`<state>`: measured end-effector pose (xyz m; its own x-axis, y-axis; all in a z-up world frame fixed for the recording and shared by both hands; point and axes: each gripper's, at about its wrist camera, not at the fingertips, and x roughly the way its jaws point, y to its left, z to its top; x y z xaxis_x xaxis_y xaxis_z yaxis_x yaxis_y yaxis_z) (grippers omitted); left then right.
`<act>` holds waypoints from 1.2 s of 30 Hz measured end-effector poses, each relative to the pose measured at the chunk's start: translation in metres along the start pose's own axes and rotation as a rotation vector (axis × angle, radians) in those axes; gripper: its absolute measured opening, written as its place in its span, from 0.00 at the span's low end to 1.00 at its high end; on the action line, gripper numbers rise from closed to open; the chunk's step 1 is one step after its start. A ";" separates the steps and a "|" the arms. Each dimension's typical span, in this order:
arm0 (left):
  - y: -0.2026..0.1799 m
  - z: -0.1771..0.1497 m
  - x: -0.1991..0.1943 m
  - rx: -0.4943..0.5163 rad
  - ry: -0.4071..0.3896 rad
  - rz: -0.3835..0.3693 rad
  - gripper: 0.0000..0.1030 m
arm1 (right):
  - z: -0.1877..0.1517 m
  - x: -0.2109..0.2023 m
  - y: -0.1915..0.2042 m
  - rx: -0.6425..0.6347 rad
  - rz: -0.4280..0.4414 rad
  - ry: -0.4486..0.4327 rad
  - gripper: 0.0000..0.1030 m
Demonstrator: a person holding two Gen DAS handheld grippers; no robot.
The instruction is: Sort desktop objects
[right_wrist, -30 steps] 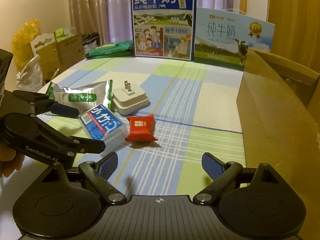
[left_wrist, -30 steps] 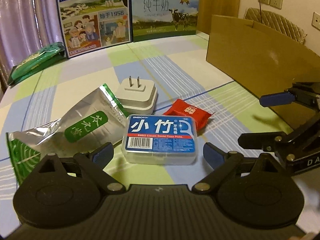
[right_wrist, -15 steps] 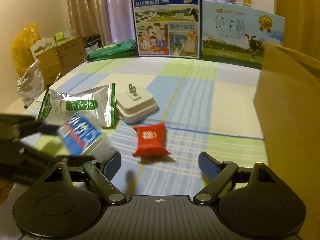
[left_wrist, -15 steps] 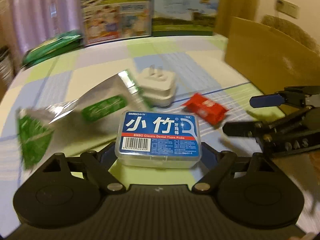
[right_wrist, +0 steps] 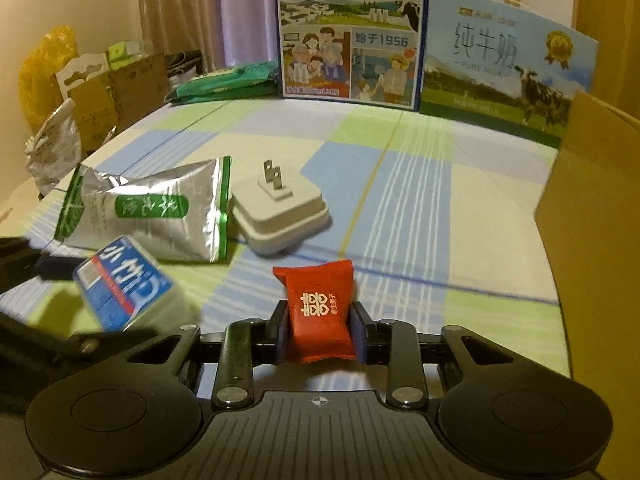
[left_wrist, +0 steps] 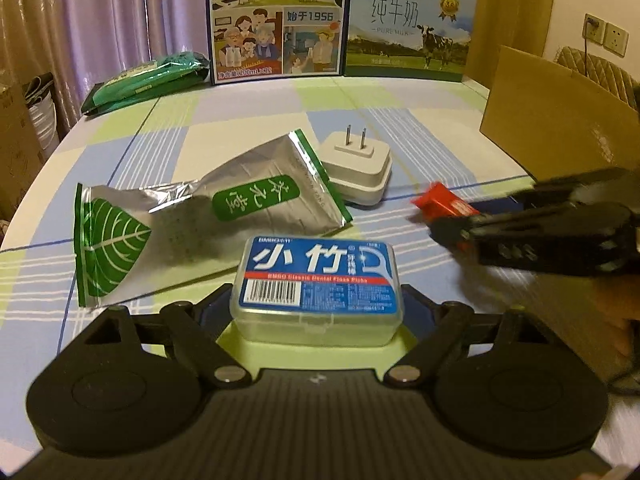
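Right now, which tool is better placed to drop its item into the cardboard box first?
The right tool. It is shut on the red candy packet, and the cardboard box stands right beside it. The left tool, clamping the floss box, sits farther from the box.

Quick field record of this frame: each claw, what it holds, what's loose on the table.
left claw: shut on clear plastic dental floss box with blue label
right claw: shut on small red foil candy packet
loose: silver and green foil tea pouch; white square plug adapter, prongs up
right side: brown cardboard box
surface: checked green and blue tablecloth
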<state>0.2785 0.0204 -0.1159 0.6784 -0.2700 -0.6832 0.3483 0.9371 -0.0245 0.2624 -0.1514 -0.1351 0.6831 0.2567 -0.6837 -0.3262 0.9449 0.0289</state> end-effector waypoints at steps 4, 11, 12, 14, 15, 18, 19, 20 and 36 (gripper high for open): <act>-0.006 -0.003 -0.003 0.007 -0.007 -0.004 0.81 | -0.024 -0.028 0.000 0.017 -0.019 0.003 0.26; -0.034 -0.038 -0.046 -0.011 0.024 0.002 0.81 | -0.073 -0.092 0.004 0.099 -0.048 0.012 0.26; -0.039 -0.045 -0.054 -0.018 0.028 0.002 0.81 | -0.081 -0.101 0.005 0.104 -0.051 0.013 0.26; -0.050 -0.059 -0.072 -0.036 0.037 0.000 0.80 | -0.094 -0.118 0.010 0.101 -0.055 0.017 0.26; -0.055 -0.065 -0.080 -0.047 0.038 -0.003 0.80 | -0.099 -0.125 0.013 0.096 -0.060 0.018 0.26; -0.069 -0.081 -0.097 -0.058 0.037 -0.001 0.81 | -0.113 -0.141 0.016 0.103 -0.073 0.017 0.26; -0.071 -0.084 -0.101 -0.062 0.033 -0.001 0.81 | -0.116 -0.144 0.016 0.107 -0.076 0.013 0.26; -0.073 -0.087 -0.104 -0.068 0.029 -0.003 0.81 | -0.120 -0.146 0.015 0.114 -0.076 0.006 0.27; -0.073 -0.090 -0.101 -0.083 0.024 -0.010 0.81 | -0.129 -0.146 0.017 0.064 -0.090 -0.040 0.42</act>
<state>0.1267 -0.0005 -0.1108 0.6592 -0.2753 -0.6997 0.2993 0.9497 -0.0917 0.0728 -0.1988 -0.1287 0.7336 0.1765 -0.6562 -0.2207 0.9752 0.0155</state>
